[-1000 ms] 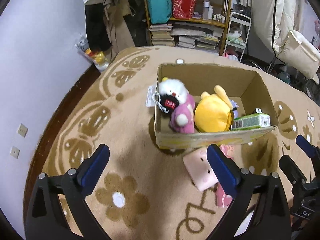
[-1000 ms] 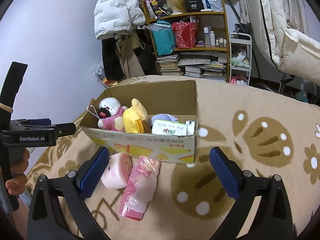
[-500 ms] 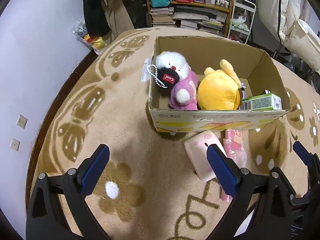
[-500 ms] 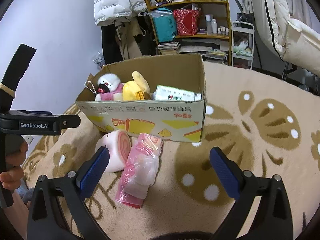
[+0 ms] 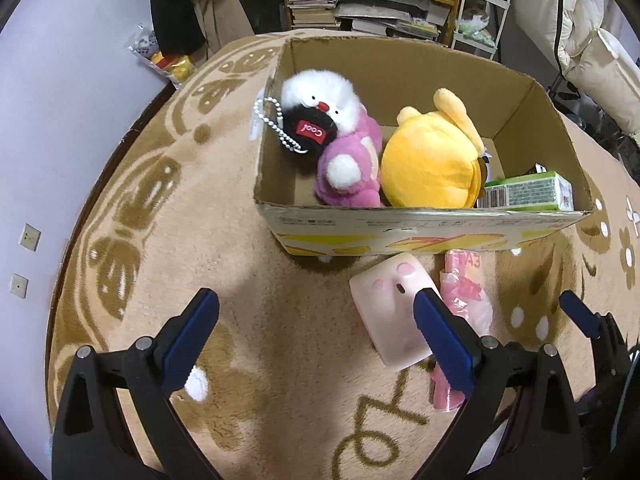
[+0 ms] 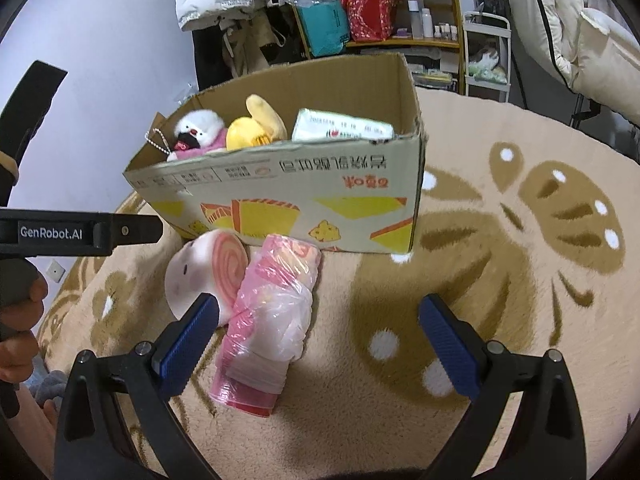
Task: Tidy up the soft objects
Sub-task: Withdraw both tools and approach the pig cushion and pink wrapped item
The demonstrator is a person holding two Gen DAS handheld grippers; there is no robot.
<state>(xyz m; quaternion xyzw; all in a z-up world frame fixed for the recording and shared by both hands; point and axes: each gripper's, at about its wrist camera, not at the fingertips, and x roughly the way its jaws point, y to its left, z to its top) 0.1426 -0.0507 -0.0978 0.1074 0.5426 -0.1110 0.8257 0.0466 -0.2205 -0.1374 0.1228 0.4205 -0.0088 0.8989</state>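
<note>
- Fingers of both the left gripper and the right gripper stand wide apart and hold nothing.
- Pink roll plush and plastic-wrapped pink pack lie touching each other on the rug, just beside the cardboard box.
- Risk: closing on the pack's loose film probably lets it slip.
- Risk: the neighbouring plush may be pinched too.
- Risk: the box wall can snag a low transfer.
</note>
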